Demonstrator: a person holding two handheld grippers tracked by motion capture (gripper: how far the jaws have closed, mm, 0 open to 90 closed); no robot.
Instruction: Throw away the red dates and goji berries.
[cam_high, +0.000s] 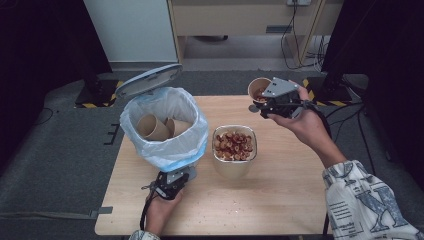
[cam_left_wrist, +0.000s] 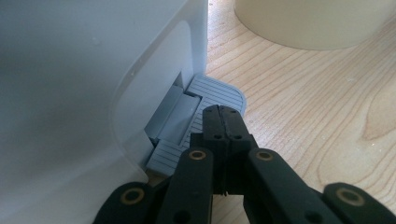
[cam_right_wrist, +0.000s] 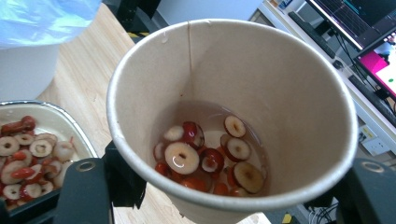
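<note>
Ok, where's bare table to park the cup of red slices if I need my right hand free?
Bare wood lies right of the bowl out to the table's right edge, and along the near edge in front of it. The left is crowded: the lined bin and the left gripper on its pedal. The right gripper holds the paper cup over the far edge.

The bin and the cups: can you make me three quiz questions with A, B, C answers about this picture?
1. Where is the bowl of red slices?
A. Right of the bin
B. Inside the bin
C. On the floor

2. How many paper cups lie in the bin?
A. None
B. Two
C. Five

3. What is the lid of the bin doing?
A. Standing open
B. Closed
C. Lying on the table

Answers: 1 A, the bowl sits on the table beside the bin. 2 B, two brown cups show inside the liner. 3 A, the lid tilts up behind while the left hand-held gripper presses the pedal.
</note>
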